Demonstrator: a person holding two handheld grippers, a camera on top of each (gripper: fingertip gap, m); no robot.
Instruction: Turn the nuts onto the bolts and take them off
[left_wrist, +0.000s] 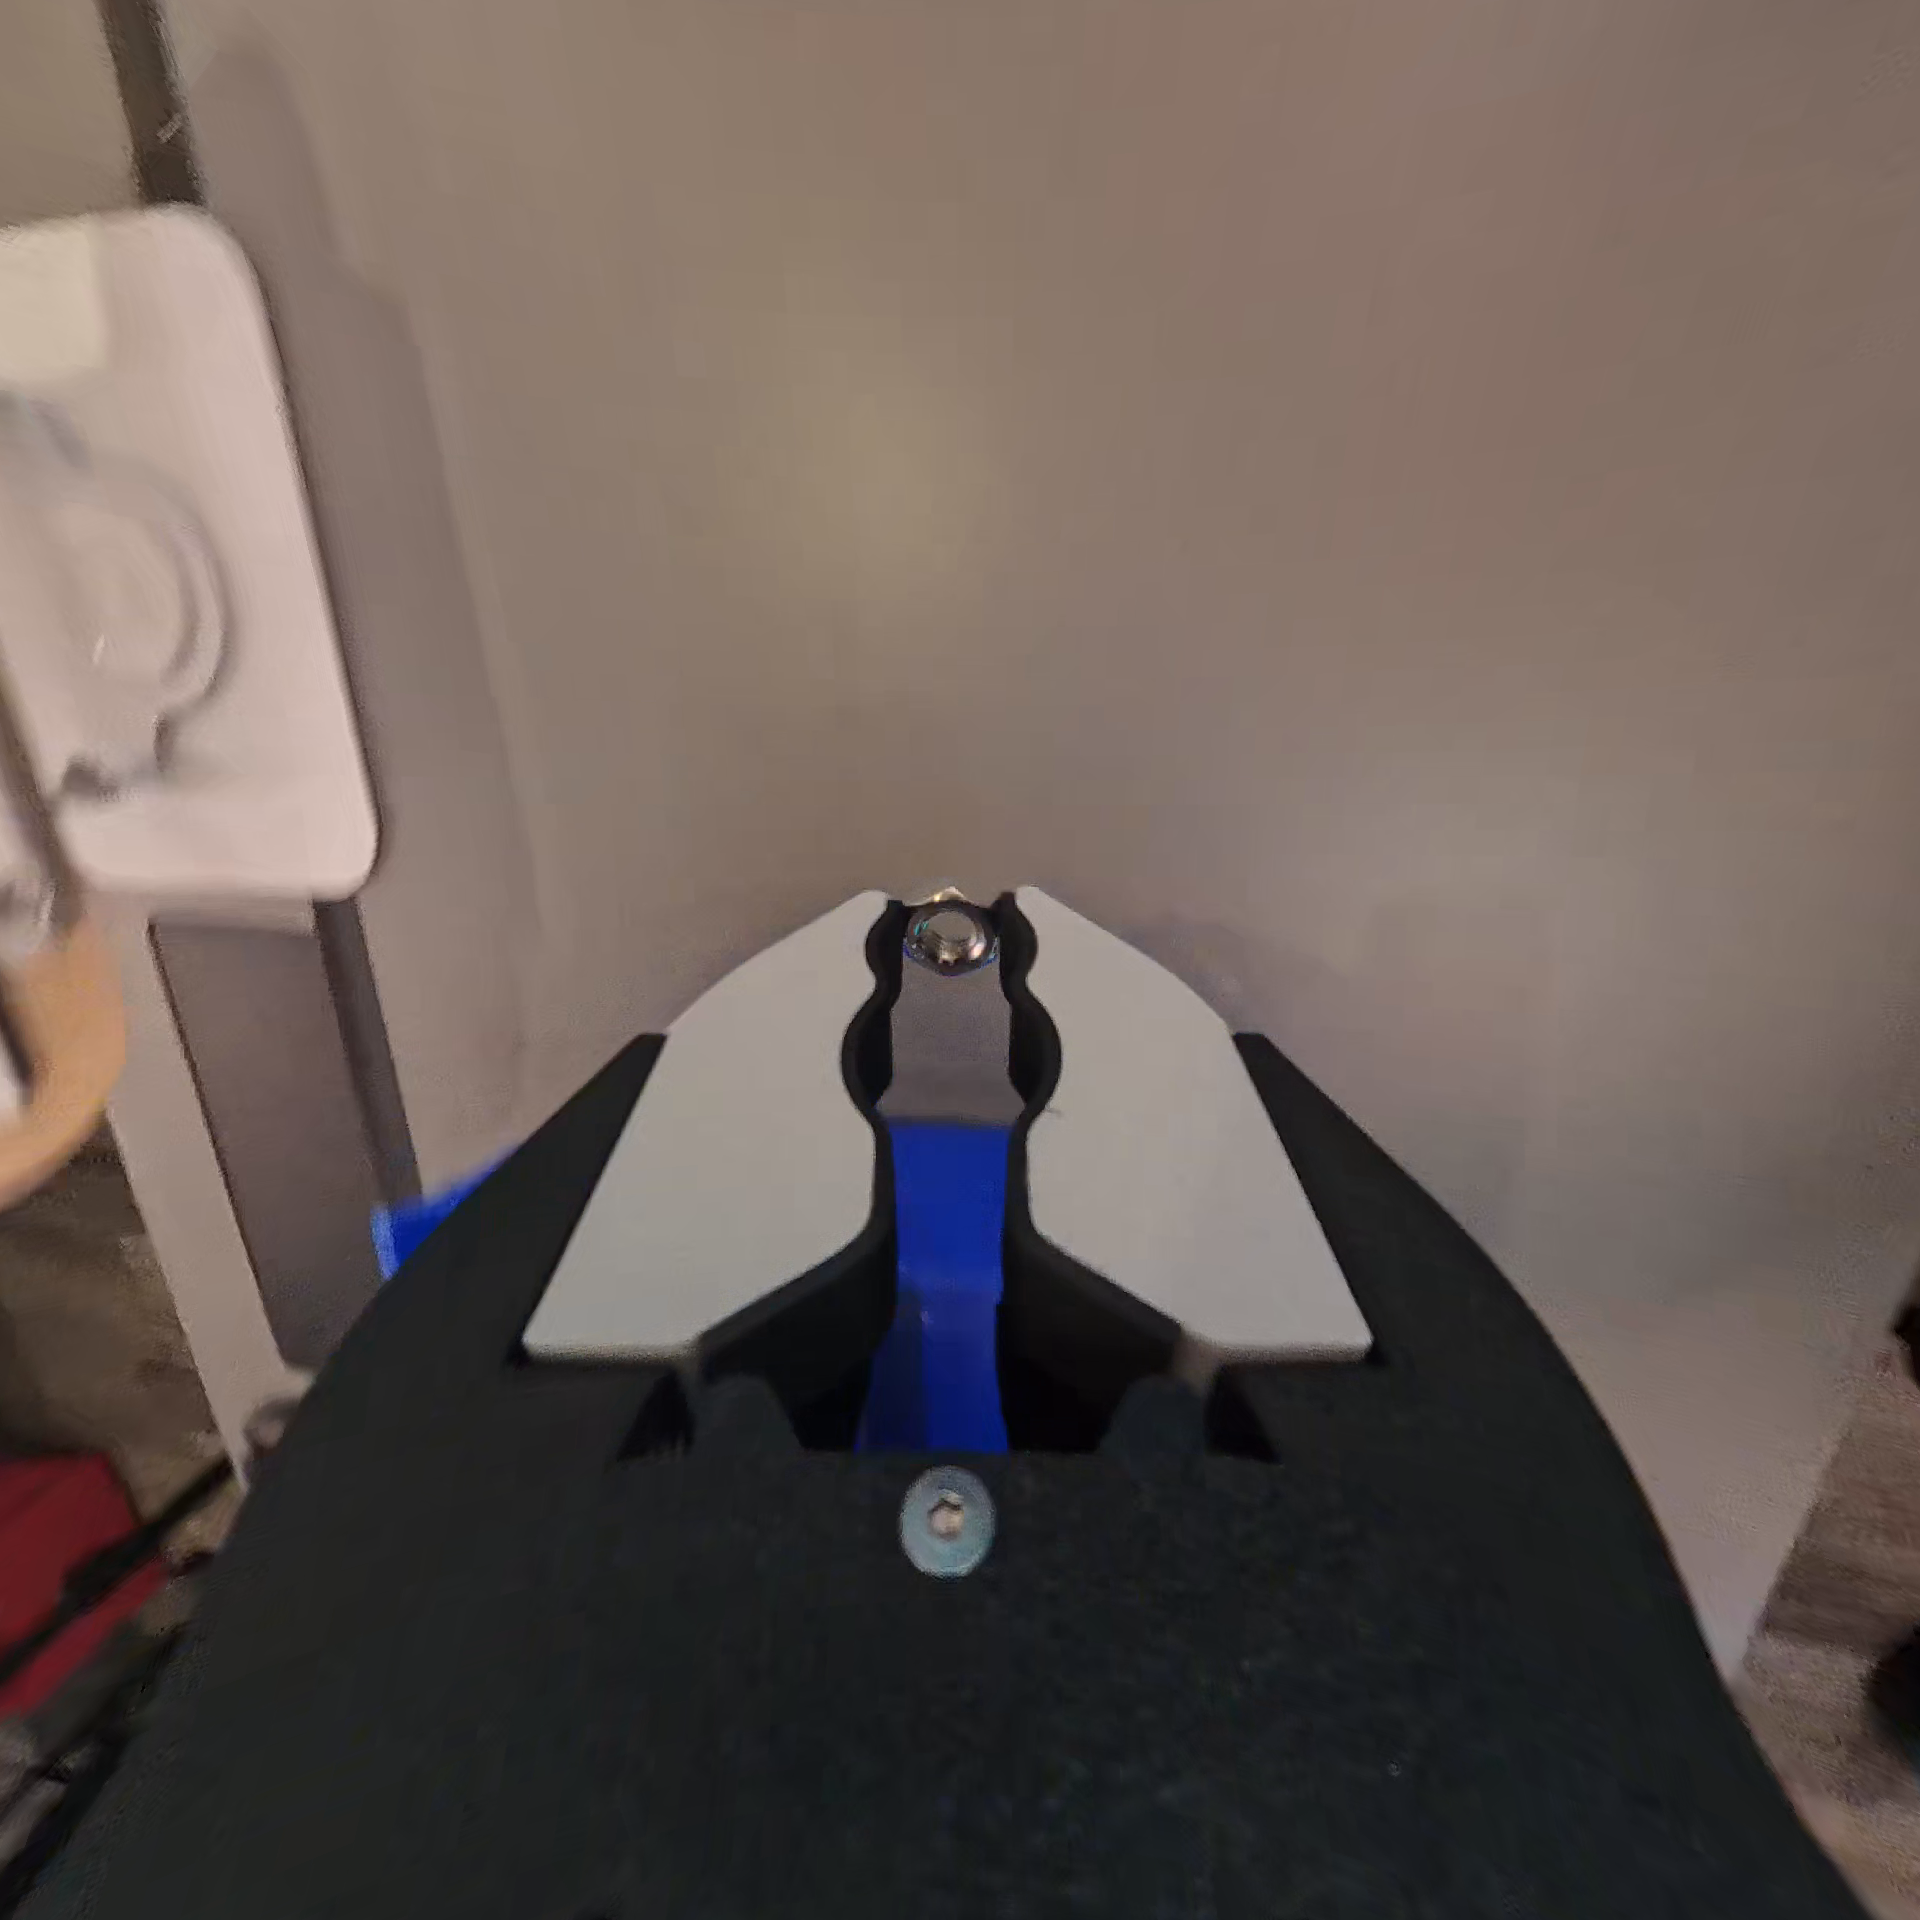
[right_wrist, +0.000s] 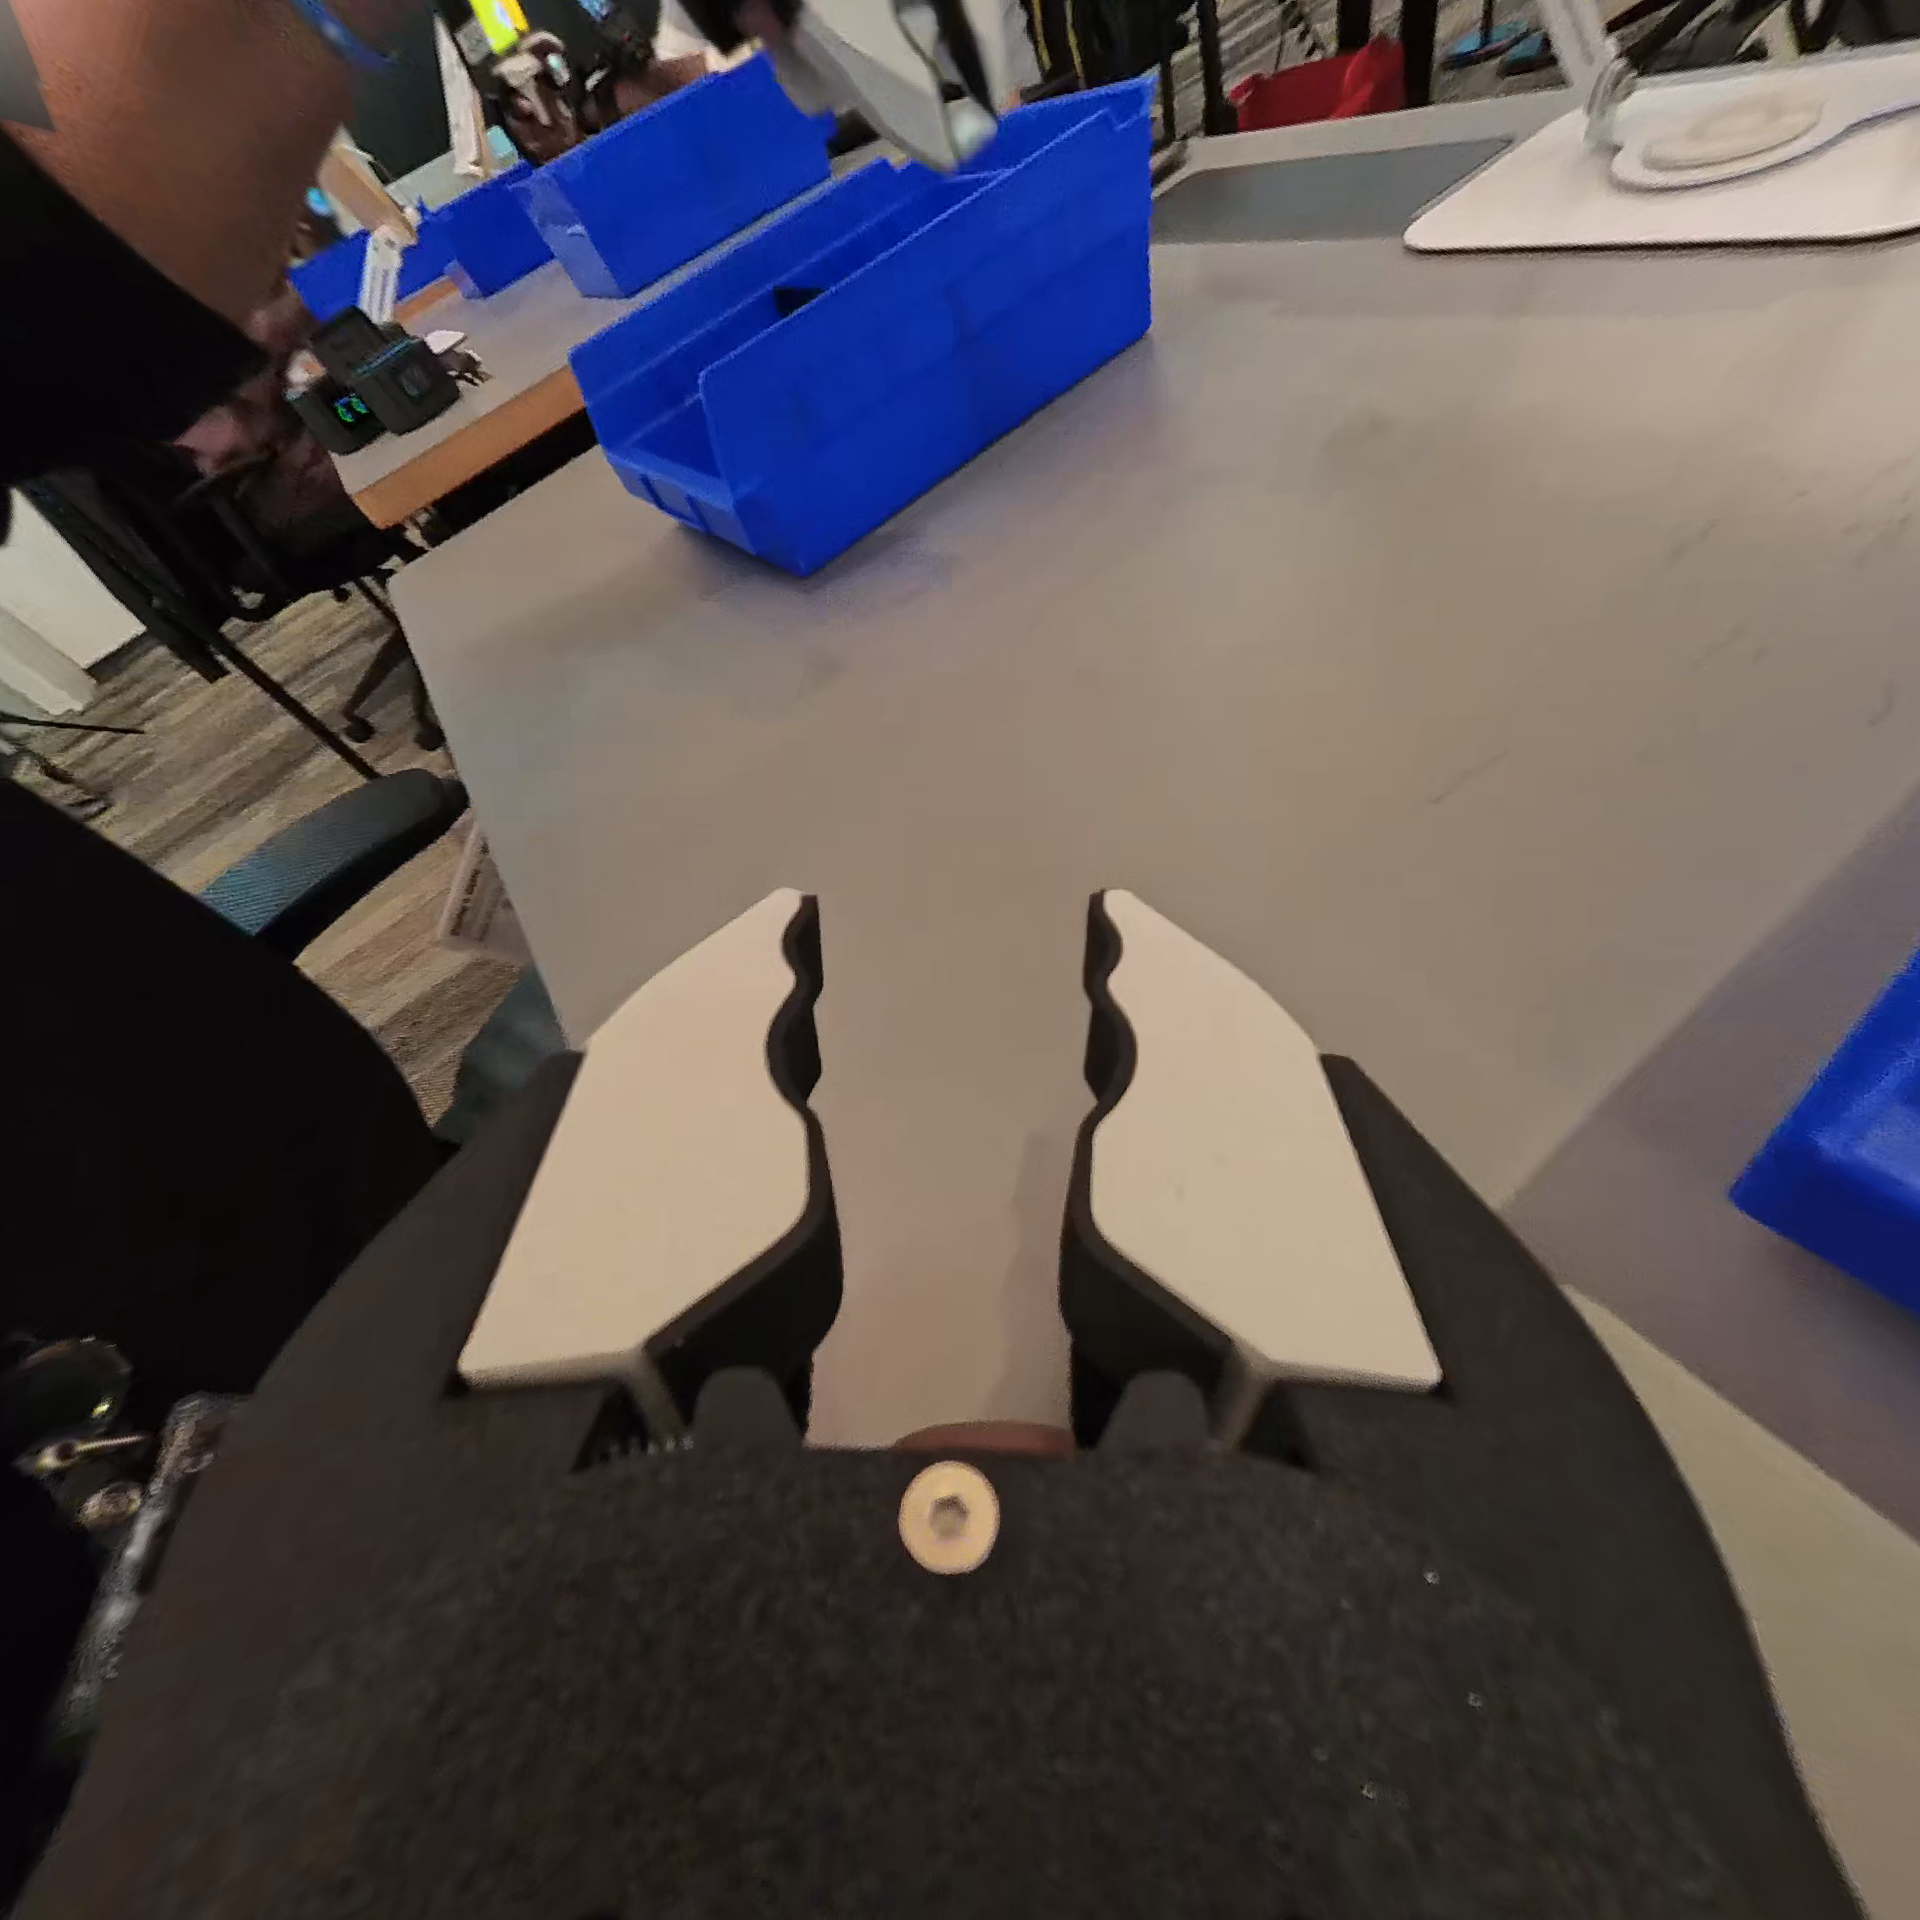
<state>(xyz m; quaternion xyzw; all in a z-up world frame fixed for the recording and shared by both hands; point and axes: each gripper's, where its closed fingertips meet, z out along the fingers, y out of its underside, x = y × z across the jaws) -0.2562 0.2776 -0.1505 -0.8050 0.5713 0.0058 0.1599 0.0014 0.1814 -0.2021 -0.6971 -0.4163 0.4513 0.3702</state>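
My left gripper (left_wrist: 948, 914) is shut on a small silver bolt (left_wrist: 948, 937), pinched at the very fingertips with its round head facing the camera. A hex shape behind the head may be a nut; I cannot tell. It is held in the air over a blue bin (left_wrist: 945, 1195) and the grey table (left_wrist: 1143, 520). My right gripper (right_wrist: 954, 914) is open and empty, low over the grey table (right_wrist: 1351, 623). The left gripper also shows far off in the right wrist view (right_wrist: 914, 83), above the blue bin (right_wrist: 914, 364), with the silver bolt (right_wrist: 971, 130) at its tip.
A second blue bin (right_wrist: 675, 197) stands behind the first, and a third (right_wrist: 1849, 1174) at the right edge. A white stand base (right_wrist: 1683, 177) sits at the back right, and shows in the left wrist view (left_wrist: 156, 571). A person in black (right_wrist: 125, 312) and a chair (right_wrist: 332, 852) are left. About 30 cm separates my left fingertips from my right.
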